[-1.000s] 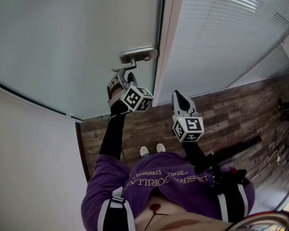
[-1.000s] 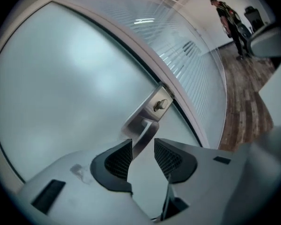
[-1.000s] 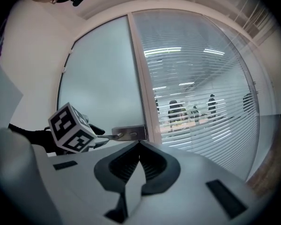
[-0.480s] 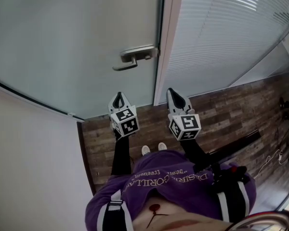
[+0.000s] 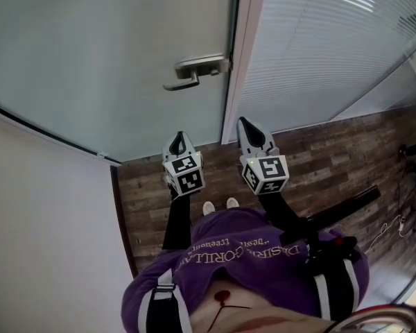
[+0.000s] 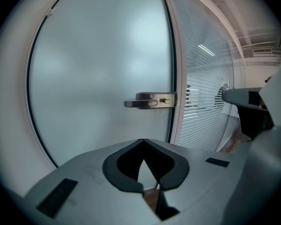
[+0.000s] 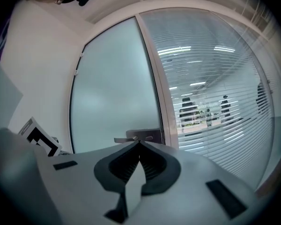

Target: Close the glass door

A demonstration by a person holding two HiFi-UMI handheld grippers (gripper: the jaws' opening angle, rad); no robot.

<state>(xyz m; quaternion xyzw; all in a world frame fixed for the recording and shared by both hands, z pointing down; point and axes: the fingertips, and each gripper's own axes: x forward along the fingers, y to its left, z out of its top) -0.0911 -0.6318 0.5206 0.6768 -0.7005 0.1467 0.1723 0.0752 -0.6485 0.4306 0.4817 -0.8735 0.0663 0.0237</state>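
Glass door [image 5: 111, 40] sits flush w/ its frame [image 5: 239, 61]; lever handle [image 5: 194, 71] is ahead of & above the left gripper [image 5: 180, 142], well apart. Left & right gripper [image 5: 244, 125] jaws are pressed together, both empty. Prob. done: hold both clear of the handle, no extra push.

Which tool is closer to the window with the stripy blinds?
Right. The right tool sits just below the blinds; the left tool is further left, in front of the frosted glass door.
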